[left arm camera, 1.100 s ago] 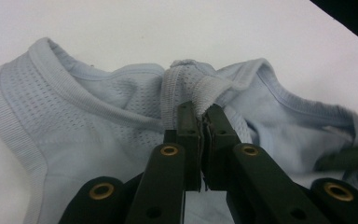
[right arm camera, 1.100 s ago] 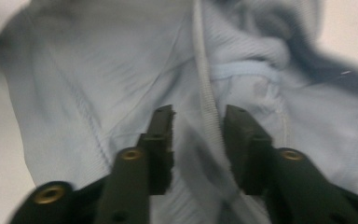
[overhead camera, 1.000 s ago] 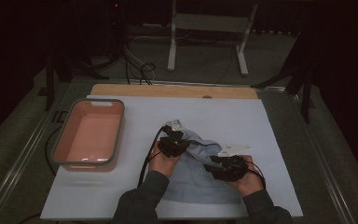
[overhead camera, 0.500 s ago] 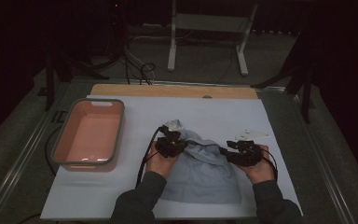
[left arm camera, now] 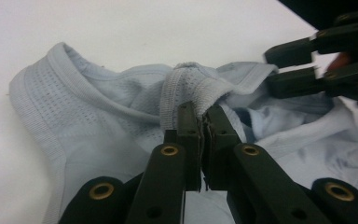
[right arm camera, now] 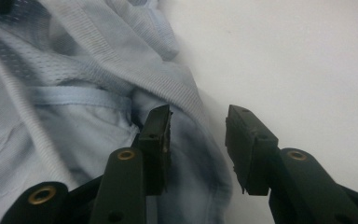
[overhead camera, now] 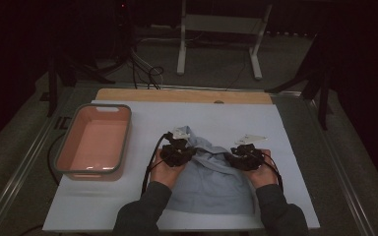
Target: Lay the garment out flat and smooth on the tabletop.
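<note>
Bench: a white sheet covers its top, with a strip of bare wood along the far edge; the garment lies on the sheet on the near side, right of the middle.

Garment: pale blue mesh cloth, spread flat toward the person and bunched along its far edge. Every place below is given from it.

Tub: a pink basin with a grey rim, well apart from the garment on its left, standing on the bench.

Forearms: dark sleeves come in from the near edge, one on each near corner of the garment.

Left hand-held gripper: at the garment's far left corner. Its jaws are pressed together on a ribbed hem, which stands up in a fold just above the tips. In the high view it sits on the bunched edge.

Right hand-held gripper: at the garment's far right edge. Its jaws stand apart and have just been closing. The cloth's edge runs through the gap; the left jaw rests on the mesh, the right jaw hangs over bare white sheet just beside the hem, and neither pad pinches the cloth yet.

Between the two: a taut, creased band of the garment's far edge.
</note>
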Tool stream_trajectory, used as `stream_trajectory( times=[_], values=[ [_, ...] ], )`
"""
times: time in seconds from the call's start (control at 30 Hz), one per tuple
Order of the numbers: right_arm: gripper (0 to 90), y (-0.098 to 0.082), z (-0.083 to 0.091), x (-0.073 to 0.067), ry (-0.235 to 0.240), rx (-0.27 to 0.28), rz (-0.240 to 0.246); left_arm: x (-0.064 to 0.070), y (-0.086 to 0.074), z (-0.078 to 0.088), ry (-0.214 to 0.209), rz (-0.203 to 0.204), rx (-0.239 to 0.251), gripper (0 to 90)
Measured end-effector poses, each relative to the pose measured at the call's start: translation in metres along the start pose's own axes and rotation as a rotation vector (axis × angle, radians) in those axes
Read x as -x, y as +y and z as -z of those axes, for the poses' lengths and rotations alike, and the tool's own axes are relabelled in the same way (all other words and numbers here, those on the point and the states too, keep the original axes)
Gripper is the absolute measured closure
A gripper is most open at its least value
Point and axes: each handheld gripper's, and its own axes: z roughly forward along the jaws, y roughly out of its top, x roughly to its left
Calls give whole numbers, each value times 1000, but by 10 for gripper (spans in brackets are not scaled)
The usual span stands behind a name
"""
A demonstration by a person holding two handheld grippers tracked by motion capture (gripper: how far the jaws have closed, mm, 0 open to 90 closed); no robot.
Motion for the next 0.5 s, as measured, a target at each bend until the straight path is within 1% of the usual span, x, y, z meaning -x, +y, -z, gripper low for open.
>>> stream_trajectory(
  times=[0.03,0.1,0.2,0.27,0.3,0.33,0.5],
  values=[
    [606,0,-2,0,0,-3,-1,-1,0,1,-20,12,13,873],
    [656,-1,-6,-1,-8,-18,-8,-1,0,2,-29,11,25,872],
    [791,-1,-9,-1,-9,-22,-21,-2,-1,3,-35,12,37,872],
    [866,-1,-7,-1,-10,-18,-23,-2,-1,4,-42,3,40,869],
    [870,-1,-6,-1,-16,-15,-18,-2,-1,4,-46,-6,37,866],
    [872,0,-4,0,-16,-11,-14,-1,-1,4,-52,0,48,858],
    [876,3,13,2,-32,33,-15,-1,-3,1,-64,6,50,781]
  ],
)
